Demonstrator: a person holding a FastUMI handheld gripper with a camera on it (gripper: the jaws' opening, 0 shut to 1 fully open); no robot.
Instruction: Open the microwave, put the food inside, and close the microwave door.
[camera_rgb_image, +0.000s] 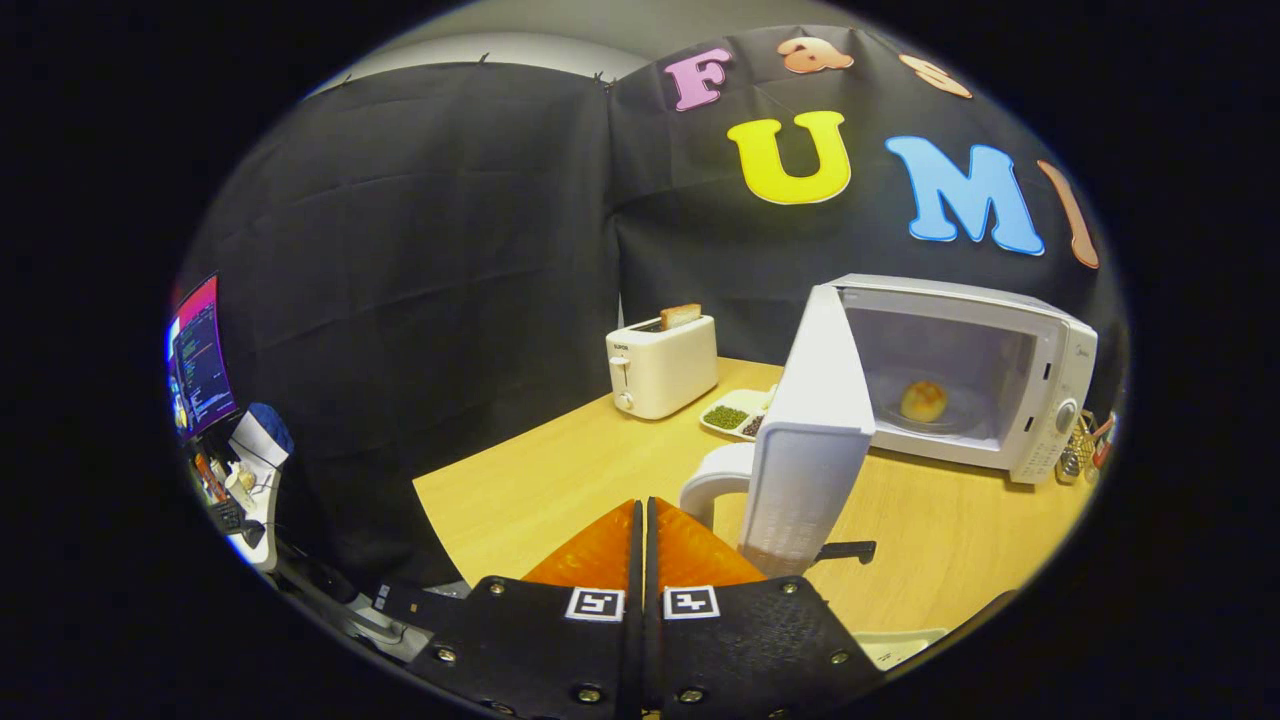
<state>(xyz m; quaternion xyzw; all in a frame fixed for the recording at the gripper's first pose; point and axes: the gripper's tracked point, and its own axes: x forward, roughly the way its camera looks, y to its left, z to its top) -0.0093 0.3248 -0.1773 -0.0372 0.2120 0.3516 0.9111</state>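
At the far left, off the counter (600, 470), a lit monitor (200, 360) stands above a cluttered desk with small items too blurred to tell apart. The wooden counter's near left corner lies just ahead of the gripper (641, 520), whose two orange fingers (600, 550) are pressed together with nothing between them, their tips hovering over the counter's near edge. Toward the counter's back edge stands a white toaster (662, 372) with a slice of bread (680, 316) poking up from its slot. Just right of the toaster lies a white divided tray (742, 405) holding green peas in one compartment and something dark in another. Nearer, just beyond the fingertips and to their right, sits a white kettle-like jug (715, 480) with a curved handle, partly hidden behind the microwave door (815, 420). That door swings wide open, edge-on toward the gripper, reaching out over the middle of the counter. Behind it, at the counter's back right, the white microwave (1045, 400) stands open, and the food (923, 400), a round golden bun, rests on the glass turntable inside the cavity. Past the microwave's control panel, at the right edge, some small colourful items are too blurred to identify.
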